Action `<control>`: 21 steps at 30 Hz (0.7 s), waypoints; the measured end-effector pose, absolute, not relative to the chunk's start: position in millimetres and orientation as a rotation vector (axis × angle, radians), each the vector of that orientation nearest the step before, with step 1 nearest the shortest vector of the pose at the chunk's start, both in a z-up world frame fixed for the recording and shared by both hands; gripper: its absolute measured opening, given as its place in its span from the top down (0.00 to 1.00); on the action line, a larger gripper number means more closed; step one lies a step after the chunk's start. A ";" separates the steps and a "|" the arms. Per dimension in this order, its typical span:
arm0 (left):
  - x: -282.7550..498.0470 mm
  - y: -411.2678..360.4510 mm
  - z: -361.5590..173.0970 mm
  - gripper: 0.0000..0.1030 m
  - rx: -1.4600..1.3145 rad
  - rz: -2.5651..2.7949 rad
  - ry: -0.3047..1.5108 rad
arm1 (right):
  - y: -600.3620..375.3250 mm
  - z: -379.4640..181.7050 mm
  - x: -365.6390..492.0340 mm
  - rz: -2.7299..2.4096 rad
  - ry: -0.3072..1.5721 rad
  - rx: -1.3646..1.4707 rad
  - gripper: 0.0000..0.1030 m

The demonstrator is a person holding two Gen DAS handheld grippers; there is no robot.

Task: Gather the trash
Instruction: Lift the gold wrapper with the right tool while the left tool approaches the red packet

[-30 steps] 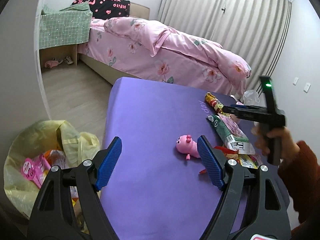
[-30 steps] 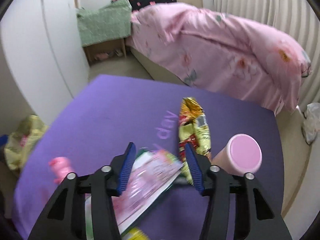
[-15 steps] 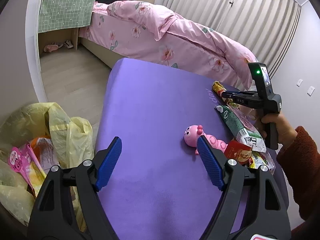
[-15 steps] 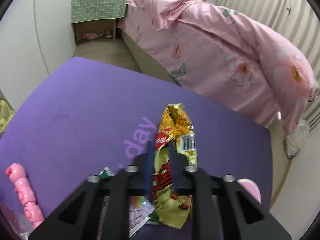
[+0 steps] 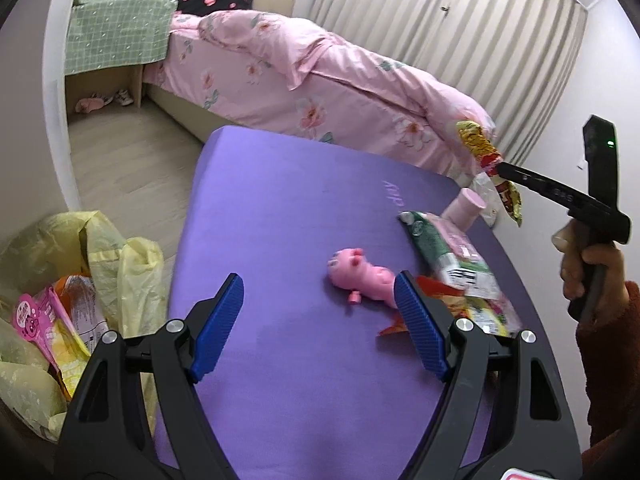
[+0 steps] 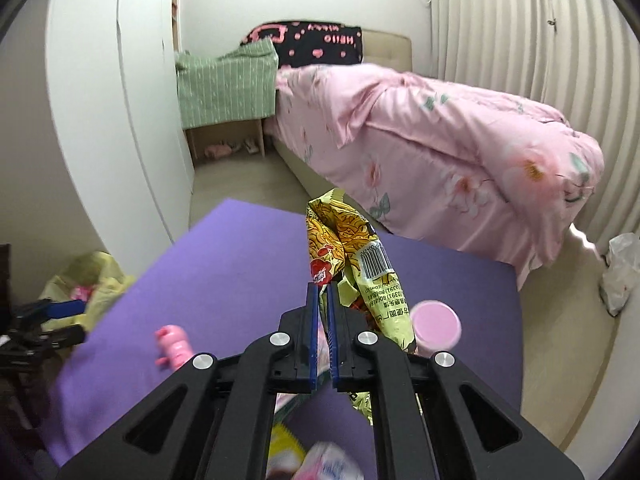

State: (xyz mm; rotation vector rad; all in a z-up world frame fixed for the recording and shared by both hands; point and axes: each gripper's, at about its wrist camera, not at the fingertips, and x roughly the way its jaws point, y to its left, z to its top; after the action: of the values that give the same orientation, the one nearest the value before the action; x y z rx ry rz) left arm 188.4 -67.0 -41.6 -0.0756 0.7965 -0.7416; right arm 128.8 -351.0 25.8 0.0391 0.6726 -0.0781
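While the left gripper [image 5: 320, 324] hangs spread wide and empty over the purple foam mat [image 5: 288, 216], the right gripper [image 6: 324, 300] pinches a crinkled yellow noodle wrapper [image 6: 352, 256], lifted clear above that mat; beside the mat's edge slumps a yellow plastic trash bag [image 5: 120, 256].

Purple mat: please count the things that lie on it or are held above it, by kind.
Wrappers: 3, namely the yellow wrapper in the right gripper, the green wrapper and the red wrapper; more may be hidden under these.
Toys: 1, the pink toy.
Cups: 1, the pink cup.
Total: 5.
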 end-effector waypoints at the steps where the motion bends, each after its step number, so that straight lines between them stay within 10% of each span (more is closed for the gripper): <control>1: 182.8 -71.2 -36.6 0.29 -0.071 -0.760 0.784 | -351.4 28.6 120.7 -0.076 0.666 0.050 0.94; 21: 174.5 -156.6 -73.7 0.33 0.026 -0.996 0.871 | -353.2 -60.4 -27.2 -0.139 0.736 0.346 0.94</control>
State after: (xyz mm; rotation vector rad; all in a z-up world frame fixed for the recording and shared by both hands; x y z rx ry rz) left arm 174.5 -156.6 -73.7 0.0264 0.8710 -0.9957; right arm -27.2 -353.2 -60.4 0.3460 0.7361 -0.1392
